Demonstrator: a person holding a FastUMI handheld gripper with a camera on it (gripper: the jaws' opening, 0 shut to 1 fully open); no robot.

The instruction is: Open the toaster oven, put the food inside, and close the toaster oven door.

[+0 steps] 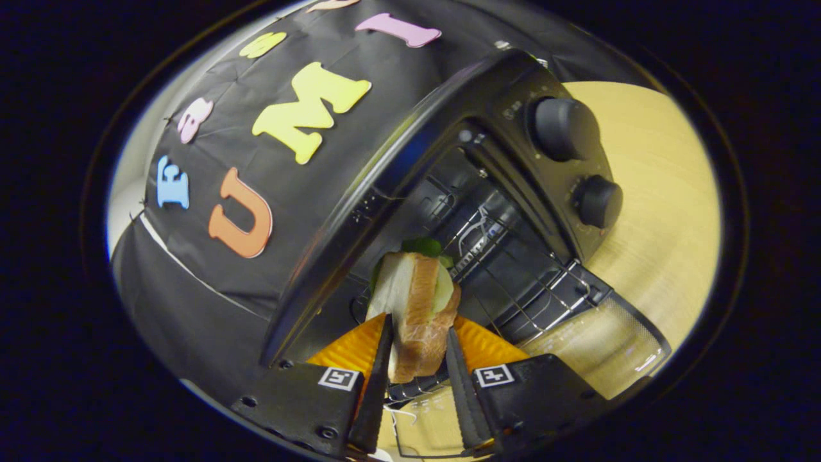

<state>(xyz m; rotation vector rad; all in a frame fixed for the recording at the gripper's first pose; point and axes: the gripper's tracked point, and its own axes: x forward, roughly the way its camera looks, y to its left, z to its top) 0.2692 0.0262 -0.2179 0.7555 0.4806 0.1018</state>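
Gripper (pixel 417 359): we see it clamped on the sandwich, both fingers (pixel 378 378) pressing its sides.
Sandwich (pixel 417 308): upright between our fingers, bread with green filling, its far end reaching into the oven mouth.
Toaster oven (pixel 449 167): black, tilted in our view, standing on the wooden table (pixel 660 212).
Door (pixel 596 333): dropped open, just below the fingers.
Rack (pixel 513 269): wire, inside the cavity beyond the sandwich.
Knobs (pixel 564 128): two, on the oven's front panel.

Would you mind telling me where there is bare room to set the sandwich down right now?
The wire rack inside the open toaster oven looks bare beyond the sandwich clamped in the gripper. The lowered glass door and the wooden table beside the knobs are free too. It is tight at the oven mouth.
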